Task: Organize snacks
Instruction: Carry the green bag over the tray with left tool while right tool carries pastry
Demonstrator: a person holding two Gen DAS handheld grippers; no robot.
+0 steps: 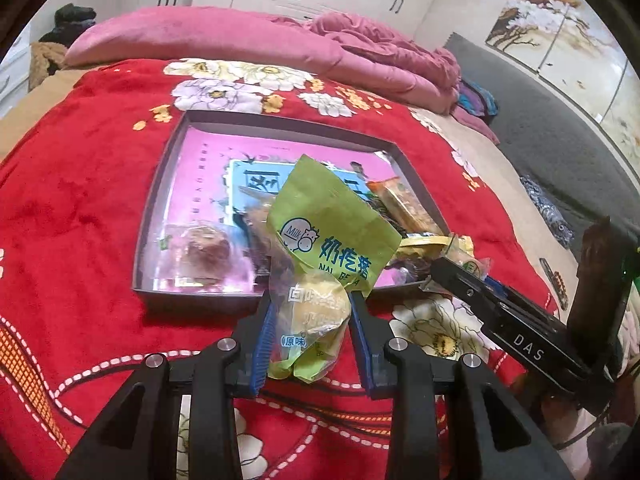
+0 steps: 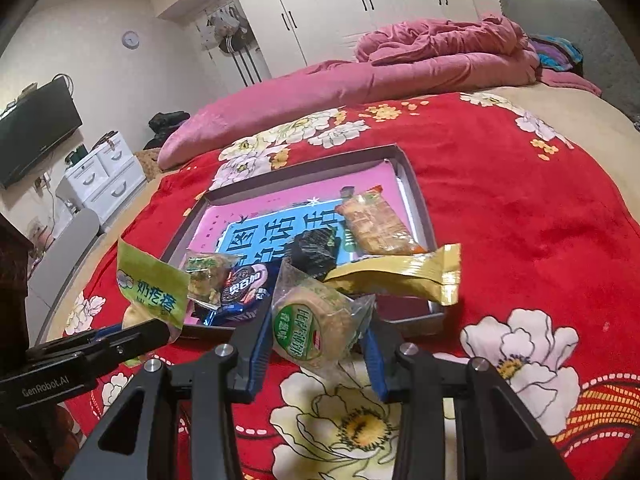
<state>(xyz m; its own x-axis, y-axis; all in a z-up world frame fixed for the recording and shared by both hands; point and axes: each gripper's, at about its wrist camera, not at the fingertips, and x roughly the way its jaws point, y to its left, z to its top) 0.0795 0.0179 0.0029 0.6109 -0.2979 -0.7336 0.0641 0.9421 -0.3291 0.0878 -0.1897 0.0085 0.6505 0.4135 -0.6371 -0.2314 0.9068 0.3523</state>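
Note:
My left gripper (image 1: 313, 300) is shut on a green milk-bun packet (image 1: 332, 220), held up over the near edge of the shallow pink-lined box tray (image 1: 160, 184); its top flap hides part of the tray. My right gripper (image 2: 320, 316) is shut on a round biscuit in a clear wrapper (image 2: 308, 320), just in front of the tray's near rim (image 2: 420, 200). Inside the tray lie an Oreo packet (image 2: 244, 292), a gold packet (image 2: 400, 276), an orange cracker packet (image 2: 376, 224), a black packet (image 2: 316, 252) and a clear-wrapped pastry (image 1: 204, 248). Each gripper shows in the other's view: the right (image 1: 440, 268), the left (image 2: 160, 330).
The tray rests on a bed with a red floral blanket (image 2: 520, 208). A rumpled pink quilt (image 2: 400, 68) lies along the far side. White drawers (image 2: 104, 176) and a dark screen (image 2: 36, 132) stand to the left, with white wardrobes (image 2: 340, 8) behind.

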